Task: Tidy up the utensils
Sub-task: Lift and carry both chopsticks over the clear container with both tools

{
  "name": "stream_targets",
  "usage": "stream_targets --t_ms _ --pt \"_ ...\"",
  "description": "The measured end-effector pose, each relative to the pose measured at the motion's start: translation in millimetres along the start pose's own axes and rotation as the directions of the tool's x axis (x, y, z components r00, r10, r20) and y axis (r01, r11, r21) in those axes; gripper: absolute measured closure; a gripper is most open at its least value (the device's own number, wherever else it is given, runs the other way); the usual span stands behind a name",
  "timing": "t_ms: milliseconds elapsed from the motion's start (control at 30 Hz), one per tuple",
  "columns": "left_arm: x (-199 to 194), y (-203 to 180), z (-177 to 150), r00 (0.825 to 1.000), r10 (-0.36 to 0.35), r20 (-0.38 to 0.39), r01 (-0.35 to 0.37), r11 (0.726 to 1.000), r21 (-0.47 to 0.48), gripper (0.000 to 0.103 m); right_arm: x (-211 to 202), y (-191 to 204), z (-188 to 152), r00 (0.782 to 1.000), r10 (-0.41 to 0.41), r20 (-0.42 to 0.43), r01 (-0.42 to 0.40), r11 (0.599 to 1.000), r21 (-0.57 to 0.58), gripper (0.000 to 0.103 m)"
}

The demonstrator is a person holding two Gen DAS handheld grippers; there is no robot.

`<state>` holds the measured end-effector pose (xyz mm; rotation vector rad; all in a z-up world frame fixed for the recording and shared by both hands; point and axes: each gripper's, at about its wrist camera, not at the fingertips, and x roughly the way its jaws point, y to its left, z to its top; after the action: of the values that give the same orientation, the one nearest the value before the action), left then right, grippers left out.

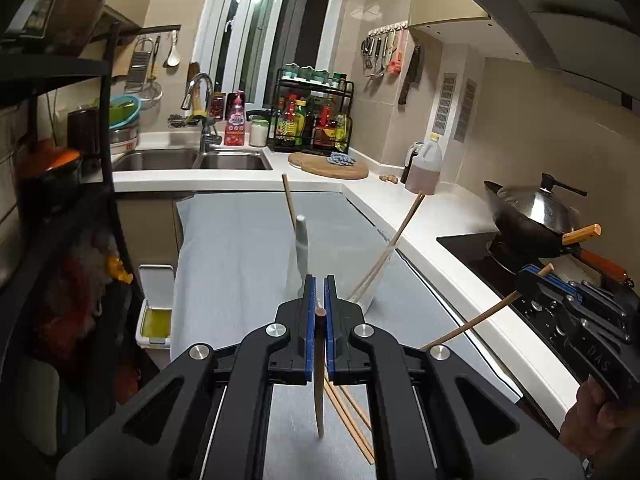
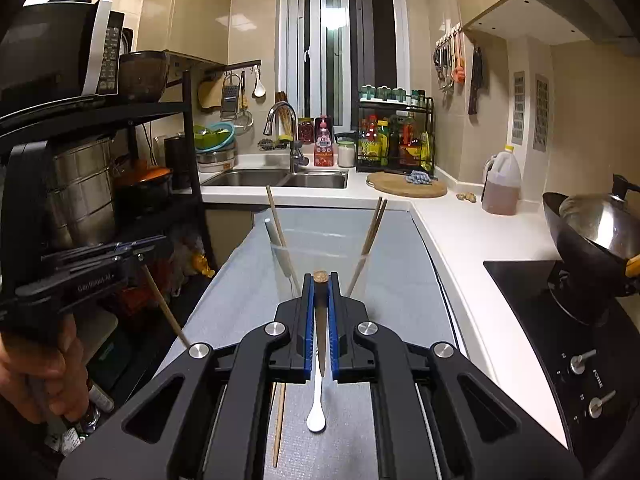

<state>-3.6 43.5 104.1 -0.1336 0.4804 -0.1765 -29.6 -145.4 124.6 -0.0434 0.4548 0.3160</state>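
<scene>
Grey-covered table (image 1: pixel 240 248) fills the middle, and a clear glass (image 2: pixel 320 256) stands on it with chopsticks and a pale utensil leaning inside. Left hand-held gripper (image 1: pixel 319 292), jaws pressed together, pinches a wooden chopstick (image 1: pixel 319 380) hanging down. Right hand-held gripper (image 2: pixel 320 292) likewise clamps a chopstick (image 2: pixel 320 312). A white spoon (image 2: pixel 317 412) and loose chopsticks (image 1: pixel 352 420) lie below on the table.

Both grippers look the same. The left gripper (image 1: pixel 319 296) is black plastic with two big arms and bright blue pads (image 1: pixel 309 308) on its fingers. Round silver screws (image 1: pixel 275 330) shine on top. The right gripper (image 2: pixel 320 296) has triangle-shaped holes in its arms. The black handle has small pale letters on its side.
</scene>
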Motion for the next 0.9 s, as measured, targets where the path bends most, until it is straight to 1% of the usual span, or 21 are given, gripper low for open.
stream_targets --t_ms 233,467,667,833,900 --pt "12.9 0.2 24.3 0.999 -0.01 -0.035 0.01 1.0 0.006 0.099 8.0 -6.5 15.6 0.999 0.032 -0.004 -0.032 0.999 0.017 0.097" --pt "26.0 -1.9 54.6 0.999 -0.021 -0.042 0.022 1.0 0.017 0.099 13.8 -12.2 36.0 0.999 0.038 0.006 -0.039 0.999 0.003 0.097" --pt "44.5 -6.8 101.4 0.997 -0.048 -0.056 0.05 0.998 0.025 0.099 21.3 -20.7 71.5 0.997 0.076 0.002 -0.076 0.997 0.006 0.097" --pt "59.6 -5.2 150.0 0.997 -0.065 -0.037 0.065 0.998 0.004 0.099 29.7 -24.3 114.8 0.997 0.075 0.024 -0.075 0.997 -0.018 0.097" --pt "65.4 -7.2 170.1 0.997 -0.069 -0.016 0.069 0.998 0.0 0.099 33.9 -25.9 131.1 0.996 0.076 0.038 -0.076 0.997 -0.022 0.097"
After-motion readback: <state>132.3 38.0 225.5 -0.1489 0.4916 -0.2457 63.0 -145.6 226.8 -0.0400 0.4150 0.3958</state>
